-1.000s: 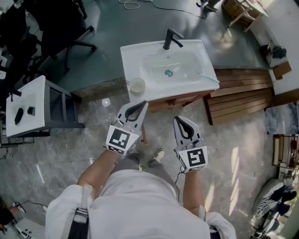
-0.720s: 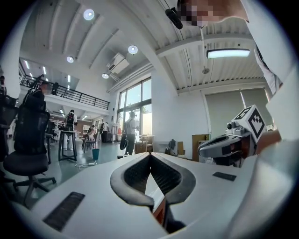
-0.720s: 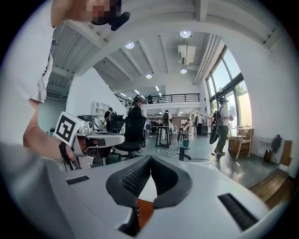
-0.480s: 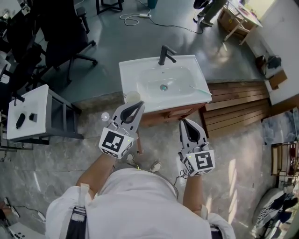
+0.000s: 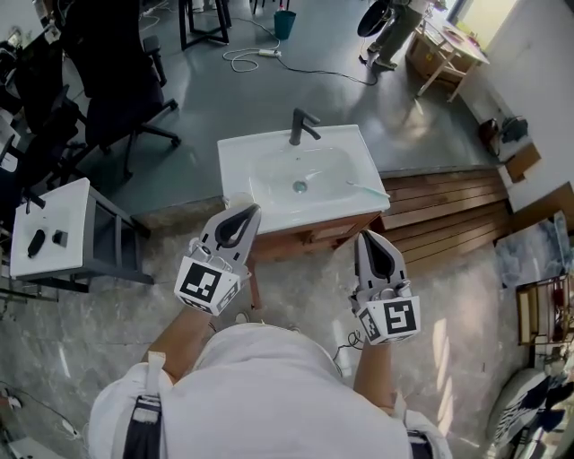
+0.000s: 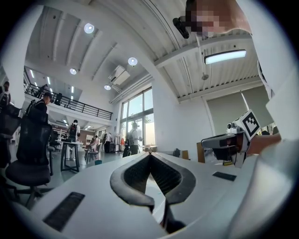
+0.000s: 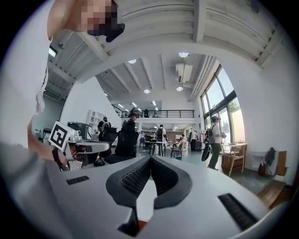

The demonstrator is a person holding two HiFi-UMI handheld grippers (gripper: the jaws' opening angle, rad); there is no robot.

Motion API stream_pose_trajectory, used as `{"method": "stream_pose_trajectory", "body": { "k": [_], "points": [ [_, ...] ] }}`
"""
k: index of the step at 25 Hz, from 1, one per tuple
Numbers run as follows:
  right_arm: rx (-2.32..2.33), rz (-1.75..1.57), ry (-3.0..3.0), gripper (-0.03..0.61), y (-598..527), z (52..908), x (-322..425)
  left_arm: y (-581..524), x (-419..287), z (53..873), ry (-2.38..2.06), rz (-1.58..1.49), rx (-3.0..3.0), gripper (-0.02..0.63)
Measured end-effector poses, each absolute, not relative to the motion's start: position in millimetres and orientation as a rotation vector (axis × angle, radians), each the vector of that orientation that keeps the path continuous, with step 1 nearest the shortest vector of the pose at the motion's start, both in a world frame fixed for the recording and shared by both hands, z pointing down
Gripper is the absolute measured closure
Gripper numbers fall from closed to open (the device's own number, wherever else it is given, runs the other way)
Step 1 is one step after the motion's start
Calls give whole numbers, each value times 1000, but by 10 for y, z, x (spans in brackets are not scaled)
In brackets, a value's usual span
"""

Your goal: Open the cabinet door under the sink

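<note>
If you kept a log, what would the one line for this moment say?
stage: before contact | left gripper: shut, empty | right gripper: shut, empty | cabinet under sink: not yet touched

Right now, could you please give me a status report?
Left gripper shut, empty. Right gripper shut, empty. Cabinet under sink not yet touched; door face hidden from above. No obstruction seen.

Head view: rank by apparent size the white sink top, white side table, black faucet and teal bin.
1. white sink top
2. white side table
3. black faucet and teal bin look about alike; the bin stands farther off, so I leave them unranked.
</note>
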State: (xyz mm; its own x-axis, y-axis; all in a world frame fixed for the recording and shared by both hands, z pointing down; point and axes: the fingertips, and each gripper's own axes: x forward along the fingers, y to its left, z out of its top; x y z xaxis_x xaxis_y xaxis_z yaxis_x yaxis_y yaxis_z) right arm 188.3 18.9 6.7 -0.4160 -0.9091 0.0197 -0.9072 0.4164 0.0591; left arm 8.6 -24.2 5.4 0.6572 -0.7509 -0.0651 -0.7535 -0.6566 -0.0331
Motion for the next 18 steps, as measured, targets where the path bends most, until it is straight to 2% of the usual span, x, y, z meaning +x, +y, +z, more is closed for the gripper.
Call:
{"method": "stream_pose_trajectory", "body": {
  "k": [18],
  "points": [
    [1783,-95,-2558,548,214,-154,2279,-299,-122,168,1455,-10,-2768,598]
  ]
}}
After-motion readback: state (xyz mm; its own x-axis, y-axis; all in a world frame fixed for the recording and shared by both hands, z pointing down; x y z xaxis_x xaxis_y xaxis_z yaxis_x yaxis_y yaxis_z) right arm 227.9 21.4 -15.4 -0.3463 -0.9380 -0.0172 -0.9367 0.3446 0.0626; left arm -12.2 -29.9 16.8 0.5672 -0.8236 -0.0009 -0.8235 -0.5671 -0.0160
